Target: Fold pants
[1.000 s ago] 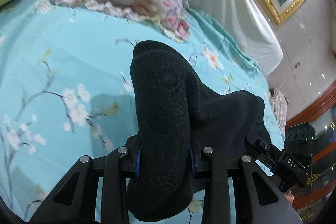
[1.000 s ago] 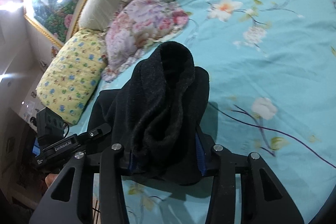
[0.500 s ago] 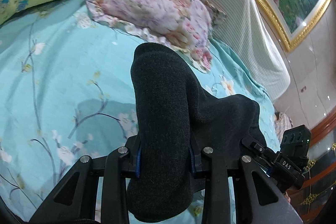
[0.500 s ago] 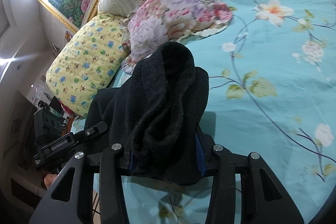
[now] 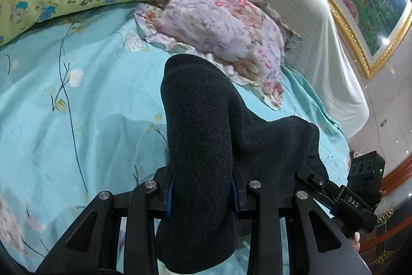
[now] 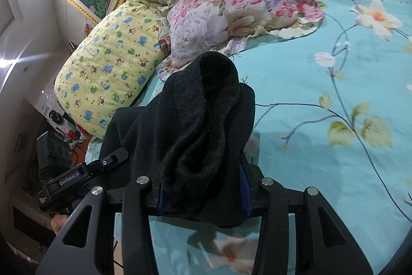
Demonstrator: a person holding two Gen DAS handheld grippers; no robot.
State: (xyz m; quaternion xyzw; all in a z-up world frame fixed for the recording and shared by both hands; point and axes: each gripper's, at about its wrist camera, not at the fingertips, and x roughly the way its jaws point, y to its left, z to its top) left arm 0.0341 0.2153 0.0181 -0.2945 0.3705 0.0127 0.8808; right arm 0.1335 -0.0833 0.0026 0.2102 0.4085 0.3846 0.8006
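Left wrist view: your left gripper (image 5: 202, 193) has its jaws clamped on a thick fold of the dark pants (image 5: 198, 135), carried above the bed (image 5: 77, 120). You appear mid-carry.

Right wrist view: your right gripper (image 6: 202, 193) grips another bunch likewise. The cloth spans between both grippers; its overall lie is hidden. Next, lower it flat, keeping tension even.

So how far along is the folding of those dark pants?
Early to midway, it seems. Done: both grippers have picked up the dark pants. In hand: the left gripper and right gripper each clamp a bunch of the fabric, held up above the turquoise sheet, with the pillows beyond. Left: laying the pants down flat and folded; no neat fold is visible yet.
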